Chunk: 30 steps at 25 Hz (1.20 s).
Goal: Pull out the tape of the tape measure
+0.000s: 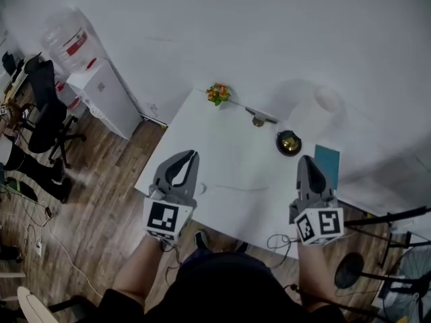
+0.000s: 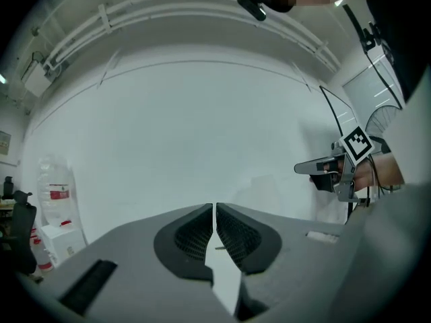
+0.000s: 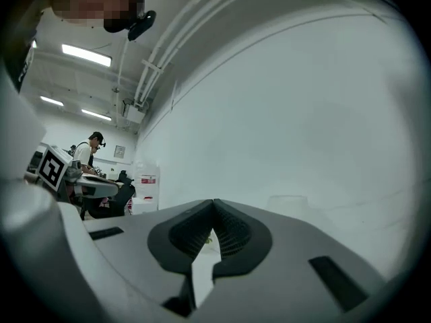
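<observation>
On the white table, a small metal-coloured body lies at the far edge with a thin grey strip running past it; whether this is the tape measure I cannot tell. A round dark and gold object sits right of it. My left gripper is held over the table's left part, jaws together and empty. My right gripper hovers over the right part, also shut with nothing in it. Both gripper views face the white wall, with the left gripper and the right gripper closed.
A small orange flower pot stands at the table's far corner and a teal card lies near the right gripper. A water dispenser and an office chair stand to the left. A fan stand is on the right.
</observation>
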Motion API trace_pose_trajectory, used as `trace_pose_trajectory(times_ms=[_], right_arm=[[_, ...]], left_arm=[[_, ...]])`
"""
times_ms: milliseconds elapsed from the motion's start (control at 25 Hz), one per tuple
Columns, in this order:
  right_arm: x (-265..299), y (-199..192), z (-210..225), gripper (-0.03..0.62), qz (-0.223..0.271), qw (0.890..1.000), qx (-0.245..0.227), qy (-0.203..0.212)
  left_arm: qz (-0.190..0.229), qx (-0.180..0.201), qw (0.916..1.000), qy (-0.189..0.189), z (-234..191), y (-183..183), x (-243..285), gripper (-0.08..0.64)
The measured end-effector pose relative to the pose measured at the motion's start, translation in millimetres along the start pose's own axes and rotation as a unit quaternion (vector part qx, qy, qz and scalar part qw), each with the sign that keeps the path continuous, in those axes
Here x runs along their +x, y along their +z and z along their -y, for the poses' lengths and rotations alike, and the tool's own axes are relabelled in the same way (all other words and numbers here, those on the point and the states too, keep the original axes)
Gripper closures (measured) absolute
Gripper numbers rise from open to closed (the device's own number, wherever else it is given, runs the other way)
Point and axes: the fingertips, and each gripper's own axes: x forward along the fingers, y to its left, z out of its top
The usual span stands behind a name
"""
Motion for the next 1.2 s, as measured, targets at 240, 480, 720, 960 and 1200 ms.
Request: trace_pose_trajectory(times_ms=[240,480,720,960,1200], right_arm=[[-5.5,25.9,-14.2,0.588,0.026,0.999,-0.037,0.008],[-9.6,33.2,-17.6,0.589,0.028,0.998,-0.060,0.003],[-8.5,35.2,-16.5,0.588,0.032,0.998,-0.060,0.004],[-6.3,38.8,-23.0,0.589,0.038,0.997,-0.068,0.015],[-4.4,38.2,-22.6,0.589,0.042,0.997,-0.068,0.013]], left_arm=[[0.049,-0.019,0.9986,0.005,-2.8,35.5,-13.7,0.541],[0.071,-0.022,0.9968,0.029,-21.5,49.7,-22.8,0.541],[0.055,-0.015,0.9978,0.033,-25.8,42.8,-20.9,0.541],[0.052,-0.016,0.9980,0.033,-27.0,40.3,-18.4,0.541],[0.053,-0.016,0.9978,0.035,-29.5,37.0,-15.3,0.541]])
